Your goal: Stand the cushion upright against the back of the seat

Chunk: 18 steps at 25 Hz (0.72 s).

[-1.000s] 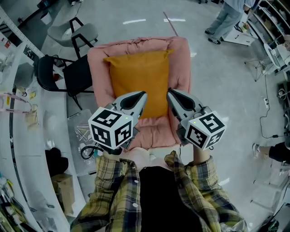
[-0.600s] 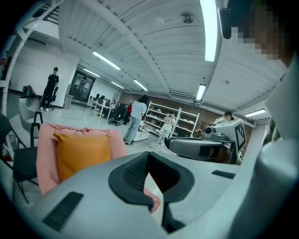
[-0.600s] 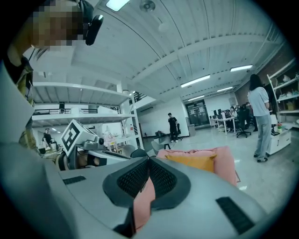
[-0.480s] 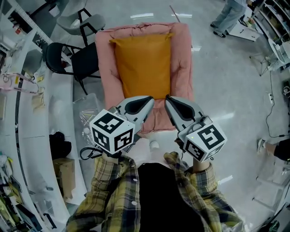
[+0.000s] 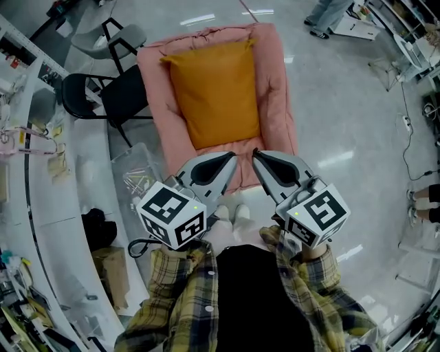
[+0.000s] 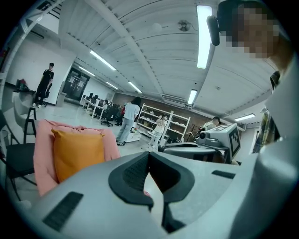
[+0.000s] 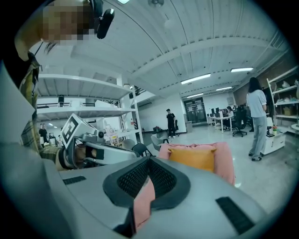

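The orange cushion stands against the back of the pink padded seat; both gripper views show it upright there. My left gripper and right gripper hover side by side at the seat's front edge, short of the cushion and touching nothing. Both are shut with nothing between the jaws. In the right gripper view a strip of the pink seat shows behind the thin slit at my right gripper. My left gripper points past the seat's right side.
A black chair and a grey chair stand left of the seat. A long white bench and a clear plastic box lie at the left. A person stands far right, near shelving. My shoes sit below the grippers.
Both grippers drew back from the cushion's lower edge to the seat's front edge. The cushion stayed leaning on the seat back. The right jaws stayed shut.
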Each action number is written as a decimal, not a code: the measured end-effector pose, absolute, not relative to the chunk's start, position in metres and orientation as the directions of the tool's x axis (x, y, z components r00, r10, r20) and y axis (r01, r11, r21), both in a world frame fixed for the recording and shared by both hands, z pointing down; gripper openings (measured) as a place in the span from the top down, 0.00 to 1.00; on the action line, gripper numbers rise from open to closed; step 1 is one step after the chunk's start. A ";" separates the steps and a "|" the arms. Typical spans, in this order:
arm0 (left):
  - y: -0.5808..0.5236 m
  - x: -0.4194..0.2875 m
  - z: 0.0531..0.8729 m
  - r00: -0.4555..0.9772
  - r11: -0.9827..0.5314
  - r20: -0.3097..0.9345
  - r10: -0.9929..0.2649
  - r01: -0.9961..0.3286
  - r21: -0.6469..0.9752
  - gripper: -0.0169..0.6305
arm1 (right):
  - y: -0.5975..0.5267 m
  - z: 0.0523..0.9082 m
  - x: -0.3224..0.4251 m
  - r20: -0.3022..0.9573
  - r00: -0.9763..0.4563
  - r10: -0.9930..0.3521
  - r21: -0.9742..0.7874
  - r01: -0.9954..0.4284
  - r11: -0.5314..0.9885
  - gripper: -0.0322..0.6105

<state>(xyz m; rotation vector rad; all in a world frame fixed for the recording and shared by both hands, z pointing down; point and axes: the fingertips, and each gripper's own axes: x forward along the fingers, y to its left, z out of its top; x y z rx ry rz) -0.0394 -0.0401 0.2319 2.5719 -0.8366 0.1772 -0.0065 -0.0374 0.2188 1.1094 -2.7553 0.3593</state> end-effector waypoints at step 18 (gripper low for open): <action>-0.031 -0.061 0.233 0.835 -0.746 0.239 -0.496 -0.550 0.375 0.97 | -0.028 0.229 -0.030 0.271 -0.690 -0.671 -0.137 -0.718 0.683 0.92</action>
